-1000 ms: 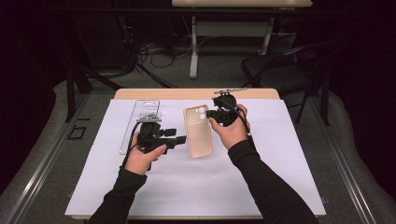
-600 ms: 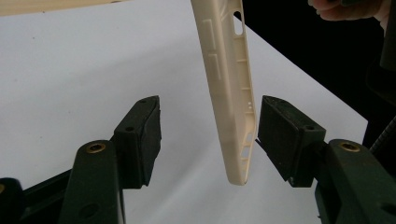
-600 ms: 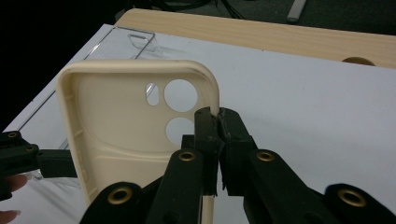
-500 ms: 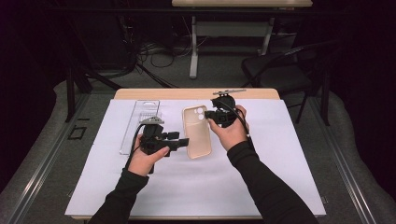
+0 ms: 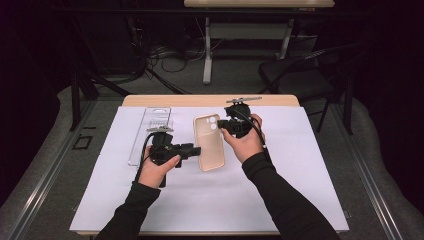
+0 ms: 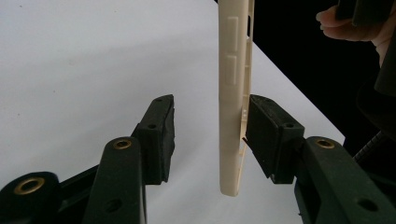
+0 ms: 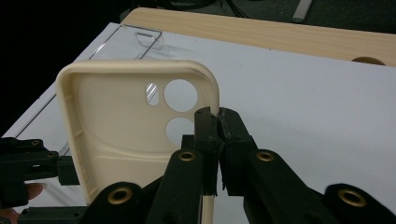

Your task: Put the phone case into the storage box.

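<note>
High view: a beige phone case point(image 5: 209, 142) is held up over the white table cover point(image 5: 300, 175), between the two hand-held grippers.
Right gripper point(image 5: 226, 124): pinches the case's edge beside the camera cut-outs; in the right gripper view its jaws are closed tight on that rim point(image 7: 212, 105).
Left gripper point(image 5: 196, 149): jaws spread wide around the case's opposite long side, near its lower end; in the left gripper view the case point(image 6: 235, 93) stands edge-on between them, close against one pad point(image 6: 264, 130), with a clear gap to the other.
Clear plastic tray point(image 5: 150, 132): lies flat on the cover, just behind the left gripper.
</note>
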{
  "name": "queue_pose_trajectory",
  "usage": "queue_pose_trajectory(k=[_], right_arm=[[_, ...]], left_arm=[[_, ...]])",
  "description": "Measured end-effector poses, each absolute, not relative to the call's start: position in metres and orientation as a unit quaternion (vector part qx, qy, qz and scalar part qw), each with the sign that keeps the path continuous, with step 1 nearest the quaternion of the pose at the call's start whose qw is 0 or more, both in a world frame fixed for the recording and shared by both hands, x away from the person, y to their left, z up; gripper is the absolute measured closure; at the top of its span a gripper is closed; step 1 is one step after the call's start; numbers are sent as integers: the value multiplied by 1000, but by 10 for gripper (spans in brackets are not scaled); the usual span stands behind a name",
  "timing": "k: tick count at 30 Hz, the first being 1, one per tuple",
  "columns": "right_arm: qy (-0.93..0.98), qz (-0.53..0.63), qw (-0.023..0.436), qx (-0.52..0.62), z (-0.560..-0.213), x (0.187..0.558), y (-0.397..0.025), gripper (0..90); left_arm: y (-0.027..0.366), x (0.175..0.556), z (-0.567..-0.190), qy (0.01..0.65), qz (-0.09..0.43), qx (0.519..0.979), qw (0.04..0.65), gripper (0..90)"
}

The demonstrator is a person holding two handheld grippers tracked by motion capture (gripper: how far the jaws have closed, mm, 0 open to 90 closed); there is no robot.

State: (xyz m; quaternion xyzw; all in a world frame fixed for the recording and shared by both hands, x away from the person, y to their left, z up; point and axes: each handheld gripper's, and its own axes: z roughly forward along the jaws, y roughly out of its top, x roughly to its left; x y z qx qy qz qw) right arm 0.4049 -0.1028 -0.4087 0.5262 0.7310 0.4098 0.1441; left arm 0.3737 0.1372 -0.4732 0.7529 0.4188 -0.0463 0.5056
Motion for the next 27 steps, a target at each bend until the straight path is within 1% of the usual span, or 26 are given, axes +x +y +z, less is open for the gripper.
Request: queue_pose_trajectory(k=[16,20,27], right_arm=[[736,412,137,520,-410,402,-95,873],[736,413,135,519,-410,402,-93,873],[737,416,132,516,-411,401,-90,873]], left_arm=[[133,373,-476,414,-50,762,495,627],[133,373,-476,423,-69,757,494,637],[133,372,-476,421,-67,760,491,686]])
